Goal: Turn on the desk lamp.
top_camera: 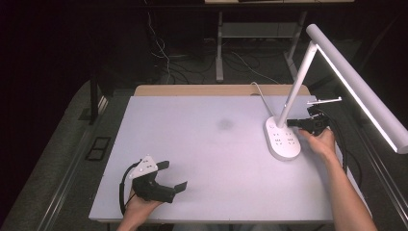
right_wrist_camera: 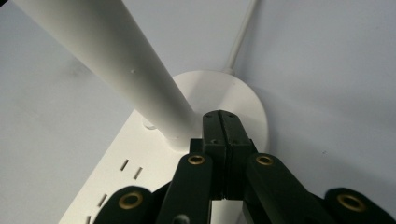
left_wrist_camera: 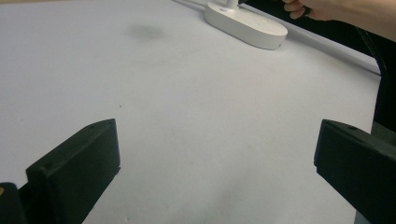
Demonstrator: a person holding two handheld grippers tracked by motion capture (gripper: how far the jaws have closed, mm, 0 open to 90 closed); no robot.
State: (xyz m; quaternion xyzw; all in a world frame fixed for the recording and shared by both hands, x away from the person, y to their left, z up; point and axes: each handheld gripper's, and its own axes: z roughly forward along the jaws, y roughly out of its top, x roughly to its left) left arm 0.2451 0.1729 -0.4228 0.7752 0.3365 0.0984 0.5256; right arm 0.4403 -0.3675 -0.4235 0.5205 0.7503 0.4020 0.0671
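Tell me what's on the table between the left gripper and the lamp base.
Nothing stands there. In the high view, bare white table runs from the left gripper to the lamp base, with just a faint grey smudge off to the side.

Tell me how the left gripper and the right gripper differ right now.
The left gripper has its jaws spread wide; the right gripper has them pressed shut with nothing between. The left gripper sits near the front of the table over bare surface; the right gripper's tips are at the lamp base, beside the lamp stem. Both are black and hand-held.
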